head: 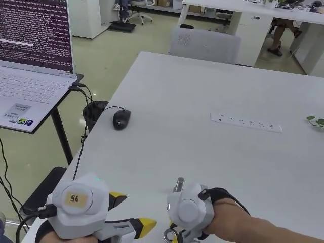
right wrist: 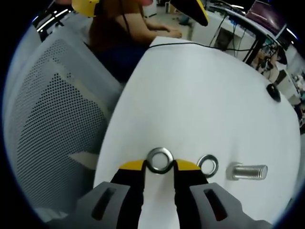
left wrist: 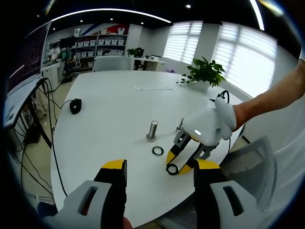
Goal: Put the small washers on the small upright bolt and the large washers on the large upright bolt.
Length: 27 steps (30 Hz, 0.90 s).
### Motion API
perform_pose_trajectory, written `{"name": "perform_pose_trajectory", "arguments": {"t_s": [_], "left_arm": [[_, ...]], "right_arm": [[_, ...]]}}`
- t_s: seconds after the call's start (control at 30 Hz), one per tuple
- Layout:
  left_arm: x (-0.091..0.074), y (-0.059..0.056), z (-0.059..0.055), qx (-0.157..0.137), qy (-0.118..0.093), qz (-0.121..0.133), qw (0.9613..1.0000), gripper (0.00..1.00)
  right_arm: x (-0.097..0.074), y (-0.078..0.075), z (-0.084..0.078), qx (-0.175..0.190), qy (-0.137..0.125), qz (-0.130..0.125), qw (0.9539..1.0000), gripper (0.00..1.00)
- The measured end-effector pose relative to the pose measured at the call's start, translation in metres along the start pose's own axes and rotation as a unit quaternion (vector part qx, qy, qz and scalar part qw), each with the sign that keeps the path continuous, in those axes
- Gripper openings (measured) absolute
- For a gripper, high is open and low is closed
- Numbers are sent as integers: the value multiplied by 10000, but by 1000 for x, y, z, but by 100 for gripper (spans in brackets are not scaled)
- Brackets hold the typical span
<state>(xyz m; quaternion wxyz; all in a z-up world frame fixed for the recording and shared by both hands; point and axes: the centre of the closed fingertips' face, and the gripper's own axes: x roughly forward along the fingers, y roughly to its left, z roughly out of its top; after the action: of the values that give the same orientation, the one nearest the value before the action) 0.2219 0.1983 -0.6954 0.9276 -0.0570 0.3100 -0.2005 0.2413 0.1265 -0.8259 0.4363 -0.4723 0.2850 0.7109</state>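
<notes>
1. The right gripper (right wrist: 160,168) has its jaws clamped on a washer (right wrist: 159,160), pinched between the yellow tips, low at the white counter (right wrist: 200,95); whether it touches the surface I cannot tell.
2. A second washer (right wrist: 208,165) lies flat on the counter just beside the right gripper's jaw tip, apart from the held one.
3. An upright bolt (right wrist: 248,171) stands just past the second washer, on the side away from the jaws.
4. The left gripper (left wrist: 161,168) has its jaws wide apart, gripping nothing; the right gripper and its washer sit just ahead of them.
</notes>
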Motion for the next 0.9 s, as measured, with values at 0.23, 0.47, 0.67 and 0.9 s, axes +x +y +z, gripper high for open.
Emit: {"name": "perform_pose_trajectory", "arguments": {"t_s": [0.23, 0.47, 0.67, 0.9], "left_arm": [[-2, 2, 0, -9, -9, 25, 10000, 56], [0, -2, 0, 6, 3, -4, 10000, 56], [0, -1, 1, 16, 2, -8, 10000, 56], [2, -1, 2, 16, -2, -26, 10000, 56]], "right_arm": [[-3, -1, -2, 241, -83, -91, 9996, 23], [-13, -9, -3, 441, -209, -219, 9986, 23], [-34, -26, -5, 602, -296, -494, 9965, 23], [-66, -67, -10, 1282, -516, -1000, 9853, 23]]}}
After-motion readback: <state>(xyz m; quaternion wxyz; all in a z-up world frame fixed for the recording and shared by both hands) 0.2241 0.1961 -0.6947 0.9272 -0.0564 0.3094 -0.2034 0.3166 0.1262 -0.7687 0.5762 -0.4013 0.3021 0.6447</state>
